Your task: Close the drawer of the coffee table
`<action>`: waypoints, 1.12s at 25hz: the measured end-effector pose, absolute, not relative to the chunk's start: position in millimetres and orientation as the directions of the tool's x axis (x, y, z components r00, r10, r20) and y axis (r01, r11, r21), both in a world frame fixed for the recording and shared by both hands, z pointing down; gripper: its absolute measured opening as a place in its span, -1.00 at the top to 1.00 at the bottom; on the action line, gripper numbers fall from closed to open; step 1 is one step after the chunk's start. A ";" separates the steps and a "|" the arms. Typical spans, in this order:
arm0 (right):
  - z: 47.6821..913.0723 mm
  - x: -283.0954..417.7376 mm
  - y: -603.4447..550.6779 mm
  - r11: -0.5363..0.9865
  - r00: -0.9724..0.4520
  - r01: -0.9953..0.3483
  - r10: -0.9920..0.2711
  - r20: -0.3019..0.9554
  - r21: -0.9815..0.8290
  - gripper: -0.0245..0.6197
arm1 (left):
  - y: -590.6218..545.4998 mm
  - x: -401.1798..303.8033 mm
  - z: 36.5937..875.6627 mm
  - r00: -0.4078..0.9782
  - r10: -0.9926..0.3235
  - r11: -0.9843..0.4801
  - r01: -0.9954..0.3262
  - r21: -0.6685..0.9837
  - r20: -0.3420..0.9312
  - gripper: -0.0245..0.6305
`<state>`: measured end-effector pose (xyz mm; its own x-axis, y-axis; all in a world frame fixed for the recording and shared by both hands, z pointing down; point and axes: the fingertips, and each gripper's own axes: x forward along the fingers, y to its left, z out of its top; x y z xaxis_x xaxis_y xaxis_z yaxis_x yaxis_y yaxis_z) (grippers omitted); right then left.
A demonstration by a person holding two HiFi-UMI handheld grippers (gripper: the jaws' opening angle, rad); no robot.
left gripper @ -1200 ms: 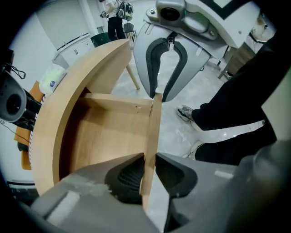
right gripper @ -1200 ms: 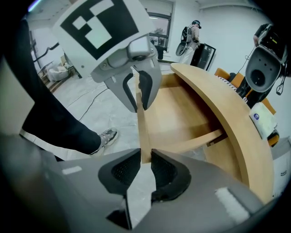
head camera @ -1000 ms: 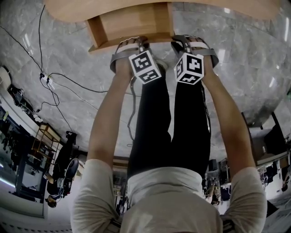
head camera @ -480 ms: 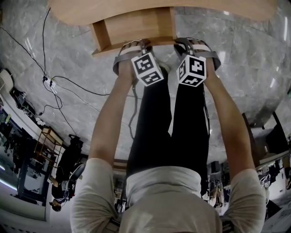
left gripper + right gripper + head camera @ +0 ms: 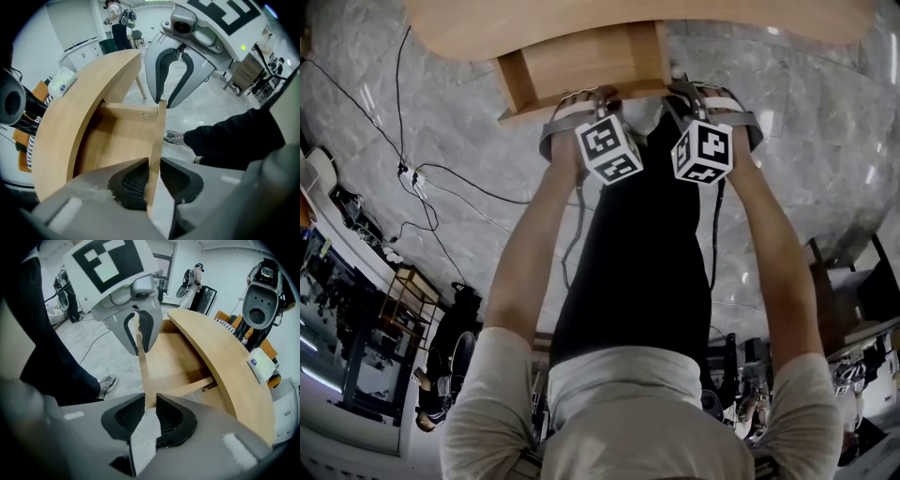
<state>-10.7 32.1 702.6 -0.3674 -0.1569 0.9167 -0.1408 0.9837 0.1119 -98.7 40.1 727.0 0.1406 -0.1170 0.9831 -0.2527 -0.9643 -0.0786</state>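
One coffee table (image 5: pixel 581 28) — one drawer (image 5: pixel 581 61) — two grippers (image 5: pixel 152 180) (image 5: pixel 150 416).

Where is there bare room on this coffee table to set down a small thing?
Free: the drawer floor, between the drawer front and the overhanging tabletop. The tabletop itself is also free, from its curved edge up to the white roll. Crowded: the drawer front, where the left tongs and the right tongs both clamp it.
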 end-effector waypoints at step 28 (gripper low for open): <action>694.1 -16.4 -5.3 0.977 -0.360 -0.179 -0.177 0.916 0.119 0.67 | 1.1 -105.6 716.4 0.125 -0.159 -0.950 -0.288 -0.118 0.979 0.61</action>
